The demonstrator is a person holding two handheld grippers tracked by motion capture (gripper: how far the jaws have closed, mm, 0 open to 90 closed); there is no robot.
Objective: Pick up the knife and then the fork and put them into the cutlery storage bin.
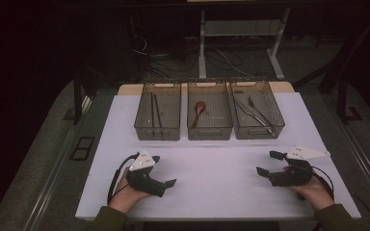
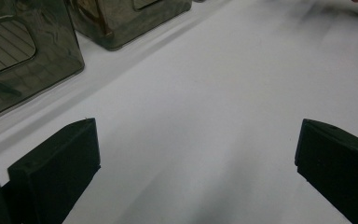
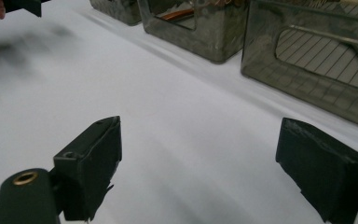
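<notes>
Three smoky clear bins stand in a row at the far side of the white table (image 1: 212, 178). The left bin (image 1: 158, 118) holds dark chopsticks (image 1: 155, 113), the middle bin (image 1: 209, 122) a brown spoon (image 1: 199, 109), and the right bin (image 1: 270, 122) metal tongs (image 1: 253, 111). My left gripper (image 1: 164, 170) rests near the front left, held in a hand, jaws wide apart over bare table (image 2: 196, 163). At the front right, my right gripper (image 1: 268, 163) is open too, nothing between its jaws (image 3: 198, 163). Each gripper points inward toward the other.
From the right gripper view the right bin (image 3: 307, 70) is closest, with the middle bin (image 3: 200, 32) beyond it. A broad strip of table lies between the grippers and the bins. Behind the table, desk legs (image 1: 202, 43) and cables (image 1: 221, 60) are on the dark floor.
</notes>
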